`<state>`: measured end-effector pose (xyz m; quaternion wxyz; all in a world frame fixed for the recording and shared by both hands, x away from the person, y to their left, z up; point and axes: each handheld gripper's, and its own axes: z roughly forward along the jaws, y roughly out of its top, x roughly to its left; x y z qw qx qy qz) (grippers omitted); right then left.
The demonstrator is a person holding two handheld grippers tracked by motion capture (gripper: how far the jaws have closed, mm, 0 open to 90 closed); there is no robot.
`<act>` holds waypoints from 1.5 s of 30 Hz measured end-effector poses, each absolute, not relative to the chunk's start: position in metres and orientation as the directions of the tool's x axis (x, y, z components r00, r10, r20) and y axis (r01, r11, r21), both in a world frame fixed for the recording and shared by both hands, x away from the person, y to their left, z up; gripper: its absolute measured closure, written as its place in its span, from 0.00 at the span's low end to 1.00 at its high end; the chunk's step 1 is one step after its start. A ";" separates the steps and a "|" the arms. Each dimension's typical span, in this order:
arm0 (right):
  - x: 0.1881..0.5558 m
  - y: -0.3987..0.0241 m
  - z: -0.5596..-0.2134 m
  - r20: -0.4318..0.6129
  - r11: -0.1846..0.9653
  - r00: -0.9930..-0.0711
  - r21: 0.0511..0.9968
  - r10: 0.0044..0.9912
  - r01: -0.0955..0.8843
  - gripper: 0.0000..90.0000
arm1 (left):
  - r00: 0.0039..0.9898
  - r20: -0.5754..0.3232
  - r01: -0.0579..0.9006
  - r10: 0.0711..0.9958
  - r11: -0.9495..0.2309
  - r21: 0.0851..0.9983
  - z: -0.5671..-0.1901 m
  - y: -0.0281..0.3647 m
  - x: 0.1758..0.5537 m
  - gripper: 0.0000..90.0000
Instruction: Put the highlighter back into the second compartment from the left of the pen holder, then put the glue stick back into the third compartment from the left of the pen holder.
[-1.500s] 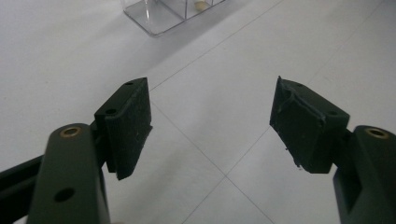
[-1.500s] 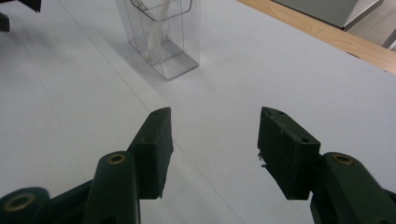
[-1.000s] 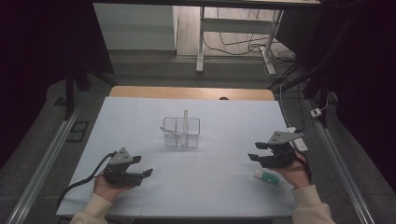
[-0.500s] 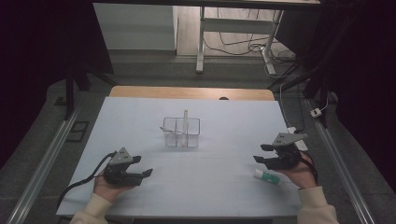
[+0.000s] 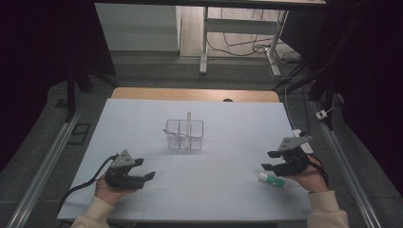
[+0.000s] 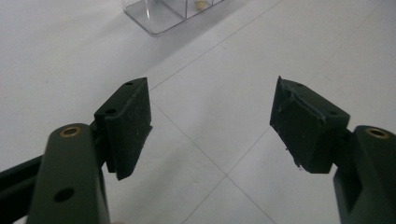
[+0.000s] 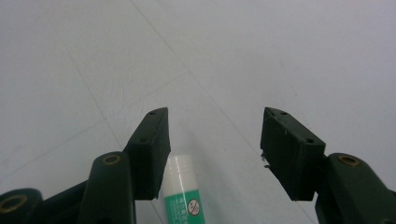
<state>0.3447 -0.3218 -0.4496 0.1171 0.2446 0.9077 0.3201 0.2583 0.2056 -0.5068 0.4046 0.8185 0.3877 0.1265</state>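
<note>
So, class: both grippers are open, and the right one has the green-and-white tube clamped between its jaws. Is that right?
Not quite. The right gripper is open, as is the left gripper, but the tube is not clamped. The right gripper view shows it lying on the white table beside the left-hand jaw, with the jaws spread wide apart.

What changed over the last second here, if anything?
The right tool drew back toward the person and lowered over the glue stick, jaws open, nothing taken hold of. The left tool, the clear organiser and the glue stick stayed put.
</note>
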 end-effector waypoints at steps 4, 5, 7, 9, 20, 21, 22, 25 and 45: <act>0.344 -0.320 -0.452 -0.058 0.705 -0.863 0.606 0.502 0.370 0.47 | 0.668 -0.106 0.532 0.737 -0.373 0.760 -0.507 0.206 0.258 0.32; 0.344 -0.320 -0.452 -0.055 0.709 -0.865 0.600 0.499 0.371 0.47 | 0.668 -0.106 0.532 0.737 -0.373 0.760 -0.507 0.206 0.258 0.32; 0.344 -0.320 -0.452 -0.055 0.715 -0.868 0.593 0.494 0.370 0.46 | 0.668 -0.106 0.532 0.737 -0.373 0.760 -0.507 0.206 0.258 0.32; 0.345 -0.320 -0.453 -0.052 0.716 -0.867 0.589 0.496 0.374 0.46 | 0.667 -0.107 0.532 0.737 -0.371 0.761 -0.507 0.206 0.258 0.32; 0.345 -0.318 -0.458 -0.050 0.741 -0.870 0.549 0.491 0.387 0.46 | 0.667 -0.108 0.532 0.737 -0.369 0.762 -0.507 0.206 0.258 0.32; 0.345 -0.318 -0.459 -0.049 0.744 -0.871 0.544 0.489 0.387 0.46 | 0.667 -0.108 0.532 0.737 -0.369 0.762 -0.507 0.206 0.258 0.32; 0.345 -0.317 -0.459 -0.047 0.749 -0.873 0.537 0.486 0.388 0.45 | 0.668 -0.108 0.532 0.736 -0.371 0.761 -0.507 0.206 0.259 0.32; 0.345 -0.316 -0.461 -0.051 0.759 -0.877 0.527 0.477 0.382 0.45 | 0.668 -0.107 0.533 0.736 -0.374 0.759 -0.507 0.205 0.259 0.32; 0.343 -0.300 -0.482 -0.049 0.832 -0.905 0.418 0.422 0.365 0.35 | 0.669 -0.103 0.533 0.736 -0.378 0.757 -0.508 0.205 0.259 0.32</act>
